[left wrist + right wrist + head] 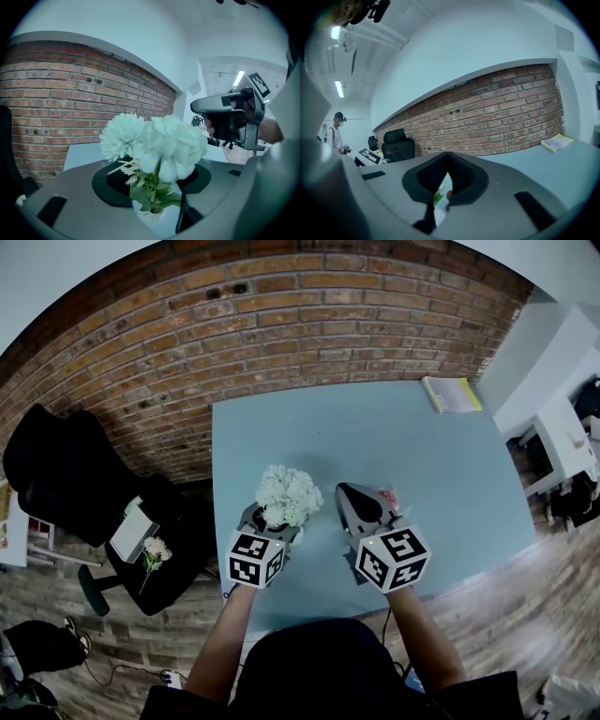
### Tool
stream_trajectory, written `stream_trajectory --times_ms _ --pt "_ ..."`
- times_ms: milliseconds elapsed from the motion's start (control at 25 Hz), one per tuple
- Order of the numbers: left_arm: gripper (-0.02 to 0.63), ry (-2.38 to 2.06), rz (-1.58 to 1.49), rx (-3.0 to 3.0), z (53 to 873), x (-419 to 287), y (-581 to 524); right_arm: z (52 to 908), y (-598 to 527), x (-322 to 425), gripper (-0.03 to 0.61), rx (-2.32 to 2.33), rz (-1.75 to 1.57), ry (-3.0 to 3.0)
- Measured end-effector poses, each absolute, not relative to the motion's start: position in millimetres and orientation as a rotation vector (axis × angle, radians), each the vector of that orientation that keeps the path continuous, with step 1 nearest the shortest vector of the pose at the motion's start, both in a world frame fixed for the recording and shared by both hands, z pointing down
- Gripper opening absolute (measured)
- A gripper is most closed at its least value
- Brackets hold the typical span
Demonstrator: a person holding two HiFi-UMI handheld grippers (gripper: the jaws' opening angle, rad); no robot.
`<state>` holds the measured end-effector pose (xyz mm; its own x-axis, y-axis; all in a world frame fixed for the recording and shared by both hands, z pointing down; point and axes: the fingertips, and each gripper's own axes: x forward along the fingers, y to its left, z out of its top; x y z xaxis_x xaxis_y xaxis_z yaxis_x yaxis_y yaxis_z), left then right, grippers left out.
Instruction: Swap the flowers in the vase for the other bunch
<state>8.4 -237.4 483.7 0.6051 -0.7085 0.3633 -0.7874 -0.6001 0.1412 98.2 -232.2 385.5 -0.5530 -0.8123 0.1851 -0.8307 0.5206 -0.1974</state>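
A bunch of white flowers (288,496) stands in a small white vase (152,216) near the front of the light blue table (375,427). My left gripper (272,521) reaches in at stem height. Its pads (112,183) stand on either side of the green stems and leaves with a gap left, and the blooms (159,143) rise above them. The vase is hidden in the head view. My right gripper (354,498) hovers just to the right with its jaws shut. A pink bunch (387,497) shows at its tip. A green leaf and a pink petal (449,194) peek through its jaw gap, so the stem seems pinched.
A yellow-edged book (452,394) lies at the table's far right corner. The brick wall runs behind. A black office chair (66,474) stands at the left, with a pale flower stem (155,551) on a seat beside it. White desks (562,442) stand at the right, and a person (335,136) stands far off.
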Motion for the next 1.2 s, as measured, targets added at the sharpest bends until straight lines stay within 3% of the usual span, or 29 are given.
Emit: stream_trajectory --times_ms 1200 --pt "0.179 -1.218 0.208 2.646 409 -7 -234 374 -228 82 0.014 1.474 0.394 -2.669"
